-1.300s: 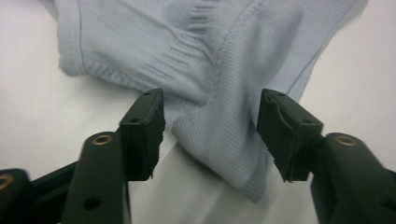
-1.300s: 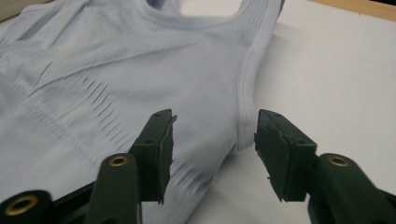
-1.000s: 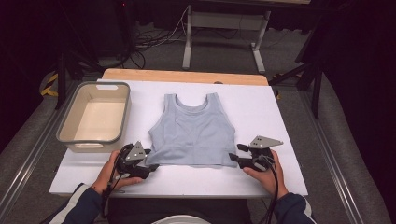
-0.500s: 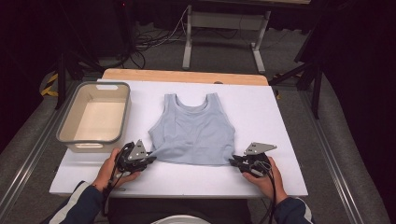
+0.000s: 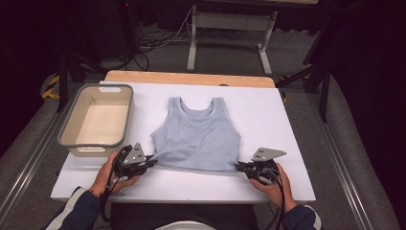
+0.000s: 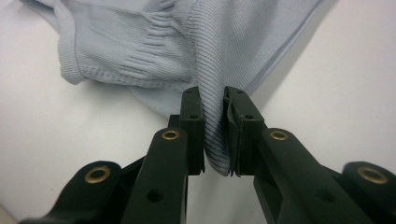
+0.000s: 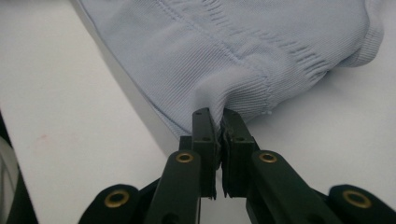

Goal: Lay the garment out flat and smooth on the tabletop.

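Observation:
A pale blue sleeveless top lies flat on the white table, neckline away from me. My left gripper is at the hem's left corner. Its jaws have just been closing and are now shut on a fold of the ribbed fabric, as the left gripper view shows. My right gripper is at the hem's right corner. Its jaws have just been closing too and pinch a small peak of the top, seen in the right gripper view. Both corners are drawn slightly outward.
A beige plastic bin, with nothing in it, stands at the table's left side. A wooden strip runs along the far edge. Beyond the table are a metal stand's legs and cables on the floor.
Both pairs of jaws have closed onto the hem corners of the top. The right gripper has dropped a little towards the table; the hands have otherwise stayed in place.

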Motion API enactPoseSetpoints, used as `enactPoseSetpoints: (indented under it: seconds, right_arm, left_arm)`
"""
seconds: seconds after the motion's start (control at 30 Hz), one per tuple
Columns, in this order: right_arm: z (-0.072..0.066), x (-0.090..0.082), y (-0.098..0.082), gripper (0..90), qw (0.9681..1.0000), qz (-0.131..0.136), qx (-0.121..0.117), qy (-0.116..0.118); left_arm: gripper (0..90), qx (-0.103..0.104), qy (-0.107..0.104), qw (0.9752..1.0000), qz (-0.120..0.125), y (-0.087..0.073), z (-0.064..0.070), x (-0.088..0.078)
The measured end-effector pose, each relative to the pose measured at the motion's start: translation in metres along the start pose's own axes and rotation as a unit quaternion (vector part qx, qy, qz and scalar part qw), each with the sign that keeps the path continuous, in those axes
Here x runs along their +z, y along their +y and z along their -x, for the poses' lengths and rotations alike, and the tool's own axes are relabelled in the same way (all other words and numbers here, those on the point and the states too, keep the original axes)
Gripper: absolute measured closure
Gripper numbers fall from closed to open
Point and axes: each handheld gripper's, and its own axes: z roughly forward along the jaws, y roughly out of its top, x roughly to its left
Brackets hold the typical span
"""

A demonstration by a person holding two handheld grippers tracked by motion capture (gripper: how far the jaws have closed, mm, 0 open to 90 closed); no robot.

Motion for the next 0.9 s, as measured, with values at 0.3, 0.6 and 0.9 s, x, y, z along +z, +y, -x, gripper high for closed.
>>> enactPoseSetpoints:
  seconds: [0.3, 0.6, 0.9]
  right_arm:
    - [-0.008, -0.002, -0.013, 83.0, 0.9999, -0.013, 0.000, -0.007]
    - [-0.007, -0.004, -0.013, 69.6, 0.9996, 0.012, -0.013, -0.023]
    - [-0.005, -0.007, -0.004, 64.0, 0.9963, 0.072, -0.029, -0.037]
  left_arm:
    - [73.4, -0.005, -0.008, 0.9999, -0.010, -0.013, 0.014, -0.002]
    - [48.4, -0.034, -0.002, 0.9989, 0.032, -0.021, 0.008, -0.009]
    - [39.3, -0.031, 0.022, 0.9959, 0.083, -0.022, 0.001, -0.018]
